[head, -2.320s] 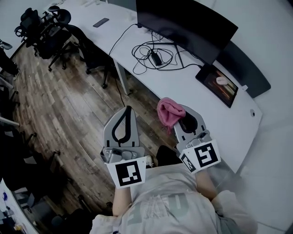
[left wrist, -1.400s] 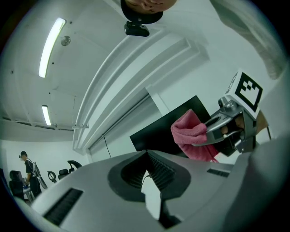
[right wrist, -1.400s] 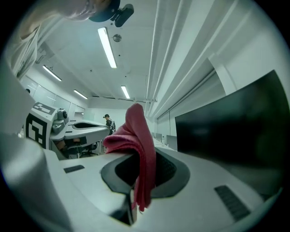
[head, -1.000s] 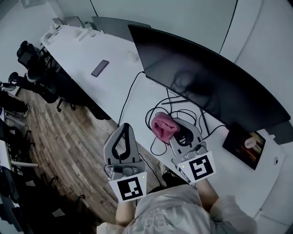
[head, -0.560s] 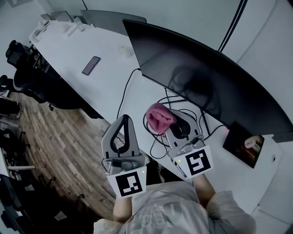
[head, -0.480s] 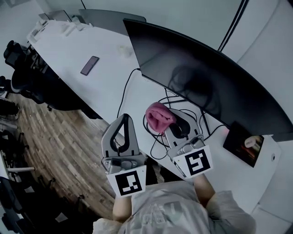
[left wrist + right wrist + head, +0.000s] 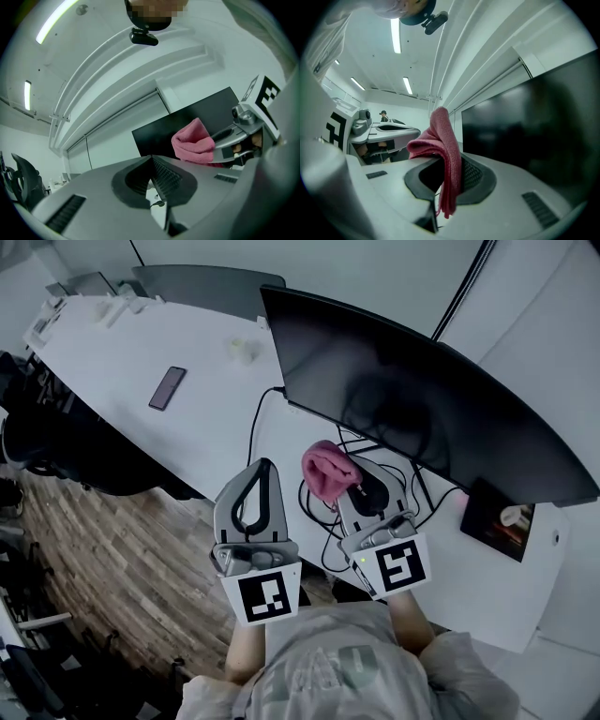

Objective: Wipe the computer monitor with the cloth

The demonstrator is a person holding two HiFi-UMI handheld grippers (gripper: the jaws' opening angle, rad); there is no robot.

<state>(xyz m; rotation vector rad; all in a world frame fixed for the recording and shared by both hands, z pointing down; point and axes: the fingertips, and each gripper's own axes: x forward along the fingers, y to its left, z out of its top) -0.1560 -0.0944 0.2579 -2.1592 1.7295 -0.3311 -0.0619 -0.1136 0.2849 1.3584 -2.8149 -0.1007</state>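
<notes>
Two grippers are up in front of the person, side by side over the near edge of the desk (image 7: pixel 202 442). The right gripper (image 7: pixel 349 474) is pinching the cloth (image 7: pixel 326 470). Its own view shows the jaws clamped on a pink fold, the bulk bunched above the tips and a short tail hanging below them. The left gripper (image 7: pixel 264 470) has its jaws pressed together with nothing between them (the tips meet cleanly in its own view). It sits just left of the right one, over the desk's edge and the wood floor (image 7: pixel 103 559).

The cloth is held aloft near the lower left part of the monitor (image 7: pixel 422 418), above a tangle of cables (image 7: pixel 314 512). From the right gripper view the dark screen stands off to the cloth's right with a gap between them, so there is no contact. The monitor is wide, black and switched off, standing along the back of the white desk.

Further left on the desk a phone (image 7: pixel 168 388) lies flat, well apart from the grippers. At the far right, below the monitor's corner, a small lit screen (image 7: pixel 497 519) rests on the desk.
</notes>
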